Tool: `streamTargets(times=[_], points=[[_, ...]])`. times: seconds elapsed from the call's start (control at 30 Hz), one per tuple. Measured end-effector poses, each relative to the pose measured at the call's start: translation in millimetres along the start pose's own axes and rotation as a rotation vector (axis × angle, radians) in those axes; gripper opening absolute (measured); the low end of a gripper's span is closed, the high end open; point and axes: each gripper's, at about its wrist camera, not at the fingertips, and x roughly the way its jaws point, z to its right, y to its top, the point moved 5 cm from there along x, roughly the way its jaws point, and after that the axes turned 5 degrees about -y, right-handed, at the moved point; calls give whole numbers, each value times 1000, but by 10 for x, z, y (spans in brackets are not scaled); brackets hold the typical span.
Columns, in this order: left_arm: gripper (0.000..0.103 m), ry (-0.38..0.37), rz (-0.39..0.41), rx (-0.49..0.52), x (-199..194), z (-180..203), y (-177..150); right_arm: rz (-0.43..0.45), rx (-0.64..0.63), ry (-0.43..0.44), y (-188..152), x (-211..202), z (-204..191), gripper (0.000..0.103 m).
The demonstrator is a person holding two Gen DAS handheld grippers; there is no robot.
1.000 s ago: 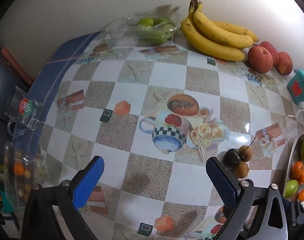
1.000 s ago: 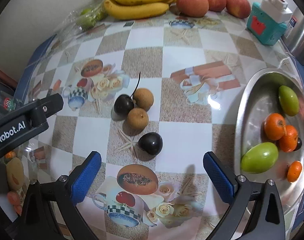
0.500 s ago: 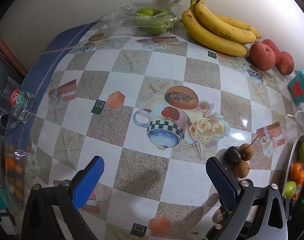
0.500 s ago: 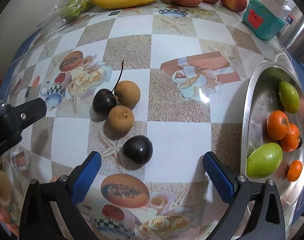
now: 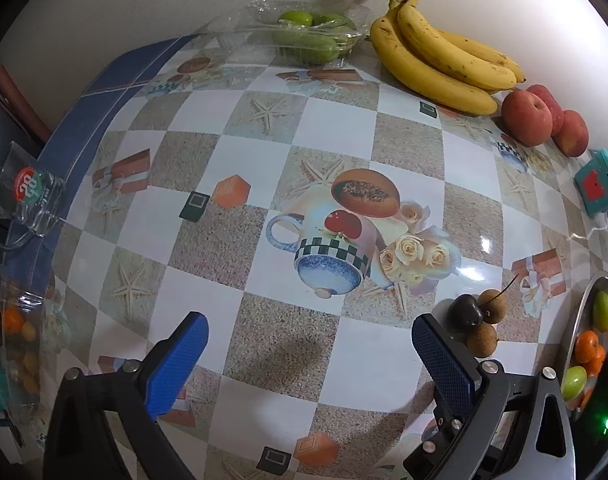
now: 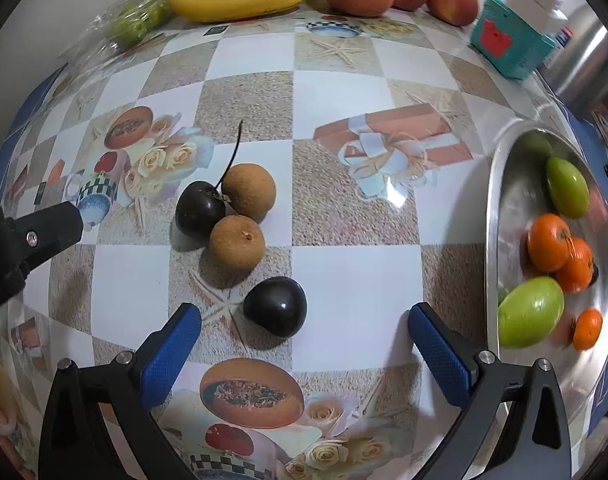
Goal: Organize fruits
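A loose dark cherry (image 6: 275, 306) lies on the patterned tablecloth between the jaws of my open right gripper (image 6: 304, 340), just ahead of them. Behind it sit a stemmed dark cherry (image 6: 199, 210) and two brown longans (image 6: 248, 191) (image 6: 236, 243) touching each other; the cluster also shows in the left wrist view (image 5: 478, 316). A steel tray (image 6: 494, 200) at the right holds green fruits and small oranges. My left gripper (image 5: 310, 348) is open and empty over bare tablecloth.
Bananas (image 5: 436, 60), red peaches (image 5: 528, 118) and a clear pack of green fruit (image 5: 304, 36) line the back wall. A teal box (image 6: 508, 46) stands at the back right. A glass mug (image 5: 25, 196) and a fruit bag (image 5: 11, 332) sit at the left edge.
My right gripper has moved forward and down, so the loose dark cherry now sits between its jaws. My left gripper has drawn back slightly and stays open.
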Motion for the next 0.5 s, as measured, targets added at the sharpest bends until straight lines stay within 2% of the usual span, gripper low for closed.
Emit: streamTargets(times=[0.07,0.17,0.3,0.37,0.5], points=[[103,-2,-1,-9,7,-19,-2,12,-14,6,-31,-9,-1,103],[103,-7,-2,-19,10,-33,-2,-19,-36,14,-29,2,-2,103],[103,-12,-4,-19,17,-29,-3,-30,33,90,-1,-71,110,102],[103,-15,-7,-21,28,-29,-3,-35,74,127,17,-103,166,97],[103,-20,-9,-28,38,-33,-5,-20,79,141,58,-165,229,72]])
